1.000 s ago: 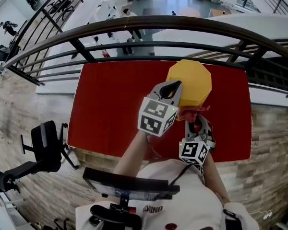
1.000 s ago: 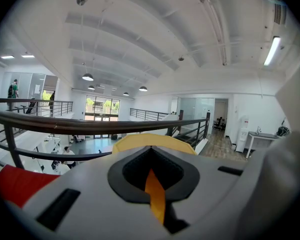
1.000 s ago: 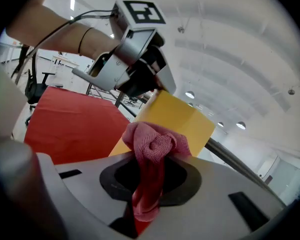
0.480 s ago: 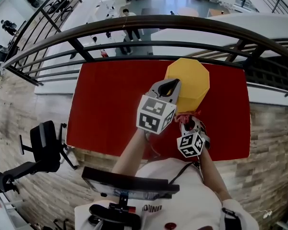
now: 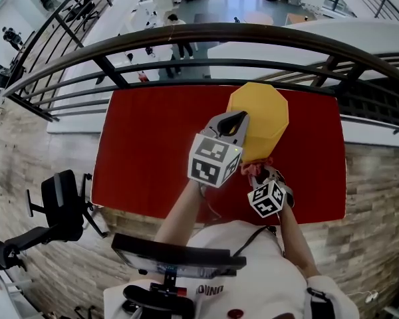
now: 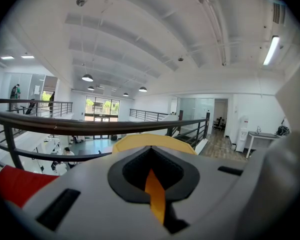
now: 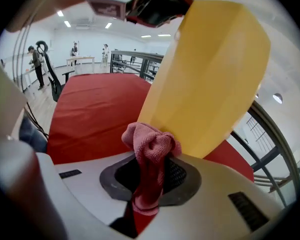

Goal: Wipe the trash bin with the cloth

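Trash bin at 1 o'clock on the red table. Left gripper is pinched on its rim (thin yellow edge between the jaws). Right gripper is clamped on the pink cloth, wad touching the bin wall at its 6 o'clock. Probably best: press the cloth flat, stroke along the wall, hold the rim firm so the bin doesn't tip.

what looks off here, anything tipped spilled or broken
Nothing spilled or damaged. One oddity: the yellow plastic trash bin seems to lean rather than stand straight on the red table, with the left hand-held gripper shut on its edge. The right hand-held gripper holds a bunched pink cloth at its side.
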Action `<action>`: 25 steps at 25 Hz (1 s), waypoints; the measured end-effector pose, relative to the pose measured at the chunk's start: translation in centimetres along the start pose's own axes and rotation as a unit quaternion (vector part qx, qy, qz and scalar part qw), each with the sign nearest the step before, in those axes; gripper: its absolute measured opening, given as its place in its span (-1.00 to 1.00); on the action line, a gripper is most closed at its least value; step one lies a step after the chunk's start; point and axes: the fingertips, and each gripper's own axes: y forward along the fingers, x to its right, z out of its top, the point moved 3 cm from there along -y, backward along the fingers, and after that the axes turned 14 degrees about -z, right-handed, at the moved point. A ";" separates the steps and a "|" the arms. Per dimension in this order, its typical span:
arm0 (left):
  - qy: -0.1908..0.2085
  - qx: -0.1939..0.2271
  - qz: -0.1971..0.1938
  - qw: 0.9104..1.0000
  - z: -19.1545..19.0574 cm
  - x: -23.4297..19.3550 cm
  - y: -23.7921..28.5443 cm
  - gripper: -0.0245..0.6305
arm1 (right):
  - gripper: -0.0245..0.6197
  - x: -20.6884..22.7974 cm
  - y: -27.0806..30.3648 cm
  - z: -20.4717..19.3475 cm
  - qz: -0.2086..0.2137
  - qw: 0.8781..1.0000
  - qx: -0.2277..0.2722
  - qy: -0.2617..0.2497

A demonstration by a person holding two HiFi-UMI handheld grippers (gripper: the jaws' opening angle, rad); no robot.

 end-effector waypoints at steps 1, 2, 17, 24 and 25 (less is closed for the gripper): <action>-0.001 0.000 -0.001 1.000 0.0 0.0 0.0 -0.94 | -0.72 0.8 -1.1 0.4 0.004 1.000 0.008 0.008; -0.002 0.001 -0.002 1.000 0.1 0.0 0.0 -0.94 | -0.72 1.7 -2.3 1.0 0.005 1.000 0.018 0.013; -0.009 0.004 0.001 1.000 0.2 0.2 -0.2 -0.94 | -0.72 14.0 -11.6 8.7 -0.183 0.960 0.182 0.111; -0.005 0.006 0.002 1.000 0.2 0.3 -0.3 -0.94 | -0.72 10.9 -8.5 7.5 -0.183 0.973 0.140 0.037; -0.005 0.006 0.003 1.000 0.3 0.4 -0.3 -0.94 | -0.72 10.4 -8.1 7.2 -0.179 0.974 0.134 0.035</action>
